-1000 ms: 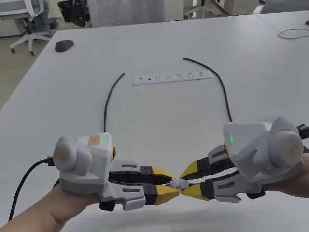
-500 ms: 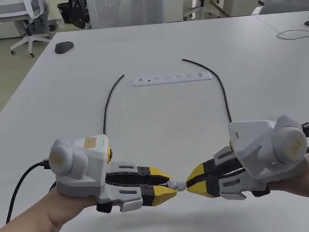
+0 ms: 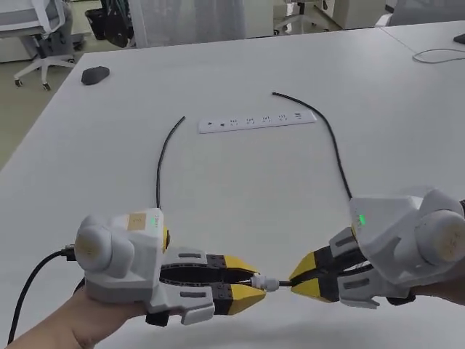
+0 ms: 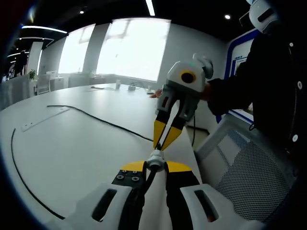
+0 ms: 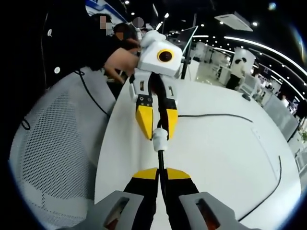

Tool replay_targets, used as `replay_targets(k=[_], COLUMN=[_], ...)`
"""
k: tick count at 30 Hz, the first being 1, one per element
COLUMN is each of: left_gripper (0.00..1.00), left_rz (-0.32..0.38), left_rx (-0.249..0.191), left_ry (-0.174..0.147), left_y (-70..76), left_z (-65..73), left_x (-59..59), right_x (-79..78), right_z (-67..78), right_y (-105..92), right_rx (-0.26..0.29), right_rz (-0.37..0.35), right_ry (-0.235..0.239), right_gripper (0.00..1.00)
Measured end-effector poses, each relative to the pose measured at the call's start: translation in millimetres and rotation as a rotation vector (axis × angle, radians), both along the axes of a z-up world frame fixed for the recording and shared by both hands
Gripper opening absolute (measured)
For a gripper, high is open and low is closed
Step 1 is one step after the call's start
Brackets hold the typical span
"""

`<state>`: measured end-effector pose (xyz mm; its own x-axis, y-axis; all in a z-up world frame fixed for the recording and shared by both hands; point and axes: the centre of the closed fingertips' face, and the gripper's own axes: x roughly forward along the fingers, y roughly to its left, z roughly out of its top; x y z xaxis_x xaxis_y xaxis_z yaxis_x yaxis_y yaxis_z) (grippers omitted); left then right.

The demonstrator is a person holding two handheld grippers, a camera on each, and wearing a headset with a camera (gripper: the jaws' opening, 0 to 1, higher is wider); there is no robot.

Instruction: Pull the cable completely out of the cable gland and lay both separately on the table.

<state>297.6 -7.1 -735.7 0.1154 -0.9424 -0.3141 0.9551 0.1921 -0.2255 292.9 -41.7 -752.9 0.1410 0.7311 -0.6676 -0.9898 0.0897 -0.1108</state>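
1. left gripper (image 3: 256,283): jaws pressed onto the white gland (image 3: 266,280) at their yellow tips. this grip fixes the gland body, so that any pull acts on the cable alone.
2. right gripper (image 3: 296,281): jaws pinching the black cable (image 3: 283,282) just beside the gland's mouth. a grip this close keeps the free stretch short and straight, so the pull runs along the bore and does not bend the cable.
3. the grippers face tip to tip, near each other, above the near edge of the table (image 3: 240,196). gland and cable hang between them, clear of the surface.
4. status, as a judgement: a short stretch of cable shows between the gland and the right jaws. in the left gripper view a dark line runs back from the gland between the left jaws, probably cable not yet drawn through. extraction appears under way but not complete, and neither part is laid down.
5. next move calls for drawing the grippers apart in line, with both grips firm. risk: the thin cable may slip in the right jaws.
6. a strip (image 3: 251,121) and two loose leads (image 3: 161,156) lie farther out, well apart from the work. the near surface is suited to setting both parts down.
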Motion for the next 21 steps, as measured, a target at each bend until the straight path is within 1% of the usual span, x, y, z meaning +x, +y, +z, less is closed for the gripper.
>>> replay_targets(k=[4, 7, 8, 9, 12, 16, 18, 20, 21], left_gripper=[0.15, 0.15, 0.15, 0.15, 0.15, 0.15, 0.15, 0.15, 0.15], left_rz=[0.009, 0.012, 0.014, 0.015, 0.021, 0.029, 0.031, 0.034, 0.032], left_rx=[0.002, 0.005, 0.005, 0.003, 0.009, 0.016, 0.013, 0.015, 0.021], left_ry=[0.001, 0.003, 0.008, 0.01, 0.013, 0.017, 0.019, 0.02, 0.023], left_y=[4.2, 5.9, 6.8, 7.1, 9.2, 12.9, 13.8, 15.3, 16.1], left_z=[-1.2, -2.3, -3.3, -3.8, -6.6, -9.4, -9.1, -10.1, -11.8], left_x=[2.5, 2.9, 3.2, 3.5, 4.2, 5.2, 5.1, 5.0, 4.4], right_x=[5.1, 6.8, 7.9, 8.8, 13.9, 17.1, 17.9, 18.4, 18.1], right_z=[-6.8, -14.3, -18.3, -20.7, -28.9, -33.7, -35.4, -39.2, -42.1], right_y=[-22.4, -39.3, -47.6, -52.2, -71.7, -91.7, -97.7, -104.0, -107.6], right_rx=[-0.04, -0.077, -0.101, -0.113, -0.149, -0.161, -0.17, -0.19, -0.205], right_rz=[-0.041, -0.071, -0.085, -0.093, -0.146, -0.195, -0.211, -0.218, -0.224], right_ry=[-0.011, -0.006, -0.007, -0.007, 0.002, 0.015, 0.015, 0.01, 0.017], right_gripper=[0.0, 0.0, 0.0, 0.0, 0.0, 0.0, 0.0, 0.0, 0.0])
